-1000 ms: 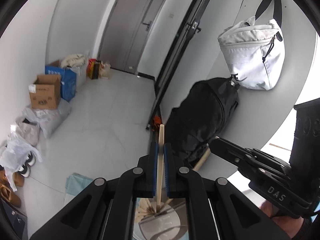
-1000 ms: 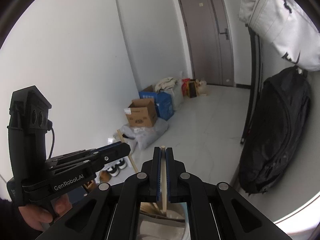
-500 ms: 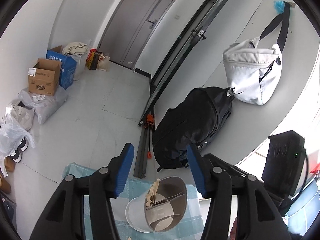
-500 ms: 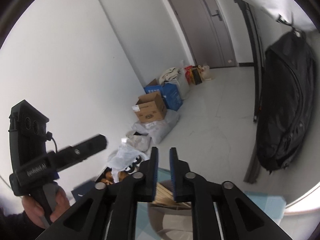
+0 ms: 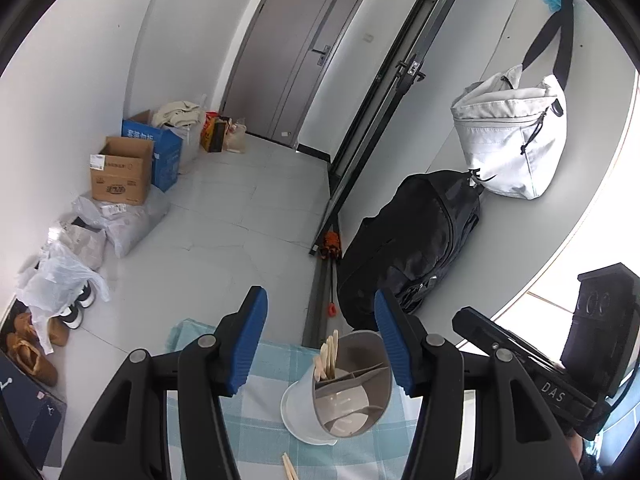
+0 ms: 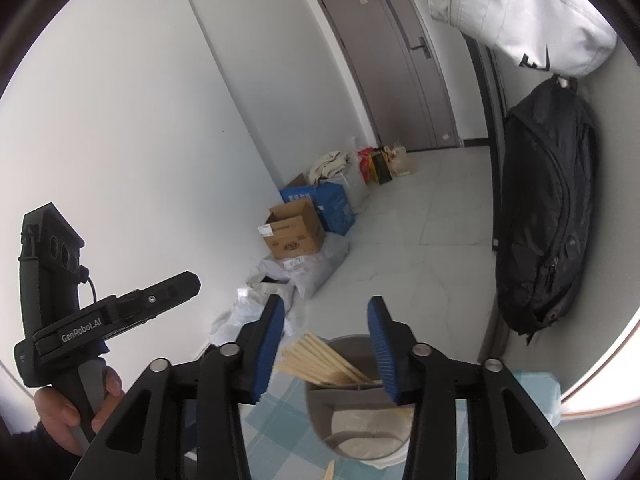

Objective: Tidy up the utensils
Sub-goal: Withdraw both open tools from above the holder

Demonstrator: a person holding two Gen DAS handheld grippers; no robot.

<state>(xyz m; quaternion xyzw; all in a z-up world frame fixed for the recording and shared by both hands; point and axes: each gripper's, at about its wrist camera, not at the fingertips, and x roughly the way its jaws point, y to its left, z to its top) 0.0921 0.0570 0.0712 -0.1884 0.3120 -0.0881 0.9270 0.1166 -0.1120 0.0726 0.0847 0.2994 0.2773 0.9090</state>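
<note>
Right gripper (image 6: 326, 344) jaws opening, empty, above utensil holder (image 6: 360, 412) w/ chopsticks (image 6: 320, 364).

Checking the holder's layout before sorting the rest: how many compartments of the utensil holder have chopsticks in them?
1. The chopsticks stand bunched in one compartment of the utensil holder, at its far left side; the other compartments look empty, though their bottoms are partly hidden.

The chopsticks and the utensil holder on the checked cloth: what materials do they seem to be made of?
The chopsticks look like bamboo or pale wood, matte: a uniform tan colour, with flat, squared ends. The utensil holder seems to be plastic: a smooth grey insert with dividers, a white outer shell and a slight sheen. The checked cloth looks like woven fabric.
</note>
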